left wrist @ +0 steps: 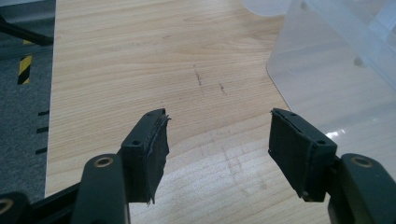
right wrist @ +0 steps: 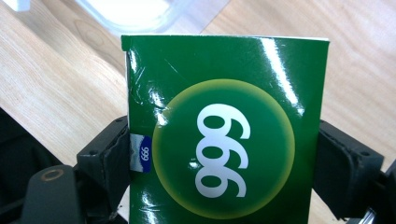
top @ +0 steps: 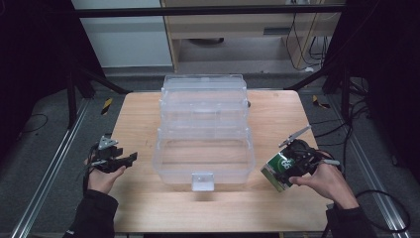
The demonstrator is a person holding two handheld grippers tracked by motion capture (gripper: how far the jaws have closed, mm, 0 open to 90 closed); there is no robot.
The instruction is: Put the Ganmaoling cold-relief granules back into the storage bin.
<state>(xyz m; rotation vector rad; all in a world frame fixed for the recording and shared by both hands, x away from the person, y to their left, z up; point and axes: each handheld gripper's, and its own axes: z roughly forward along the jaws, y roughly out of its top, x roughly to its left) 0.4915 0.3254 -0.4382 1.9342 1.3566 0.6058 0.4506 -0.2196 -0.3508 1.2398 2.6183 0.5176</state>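
Your right tool [top: 292,166] is pinching the green box [top: 278,171]: both pads [right wrist: 109,161] are pressing on its side walls, one each side, in the right gripper view. The box is showing a yellow-rimmed circle with white "999" print, and a small blue "999" label is sitting by the left-hand pad. In the high view the box is tilting, hanging just above the counter [top: 148,198] near its right front corner, just right of the clear bin [top: 203,134] and apart from it.

The bin is sitting mid-counter, open, with stepped tiers rising toward the back and a latch tab [top: 202,181] at its front wall. The lowest tier is looking bare inside.

Your left tool [top: 116,161] is spreading wide with nothing between the jaws; the left gripper view is showing bare wood between the pads [left wrist: 152,149], with the bin's wall [left wrist: 327,74] at the upper right. Your left hand [top: 101,176] is holding it near the counter's left edge, pointing toward the bin, well apart from the box.
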